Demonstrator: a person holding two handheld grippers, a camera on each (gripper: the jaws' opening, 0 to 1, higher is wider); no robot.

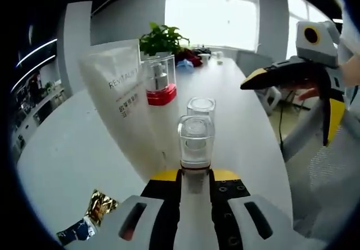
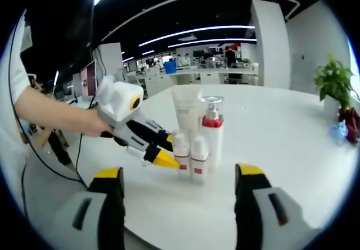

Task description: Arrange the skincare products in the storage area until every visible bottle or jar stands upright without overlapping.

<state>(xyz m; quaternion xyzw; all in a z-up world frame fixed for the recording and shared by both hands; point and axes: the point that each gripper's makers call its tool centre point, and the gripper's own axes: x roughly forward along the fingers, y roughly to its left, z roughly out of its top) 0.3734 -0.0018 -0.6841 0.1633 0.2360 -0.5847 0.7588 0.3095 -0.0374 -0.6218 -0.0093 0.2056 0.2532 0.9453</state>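
My left gripper [image 1: 195,174] is shut on a small white bottle with a clear cap [image 1: 196,140], which stands upright on the white table [image 1: 67,149]. Just behind it stands a second small capped bottle [image 1: 201,106]. A clear pump bottle with a red band [image 1: 159,81] and a tall white tube [image 1: 121,95] stand to the left. In the right gripper view the same group stands mid-table: both small bottles [image 2: 181,153] [image 2: 198,157], the pump bottle [image 2: 212,127] and the tube [image 2: 186,110]. The left gripper [image 2: 163,149] reaches them from the left. My right gripper [image 2: 180,191] is open, short of them, holding nothing.
A gold foil sachet [image 1: 100,205] lies near the table's front left edge. A potted plant [image 1: 160,36] and red and blue items [image 1: 188,58] sit at the far end. The right gripper [image 1: 292,107] hovers past the table's right edge. A person's arm [image 2: 50,115] comes in from the left.
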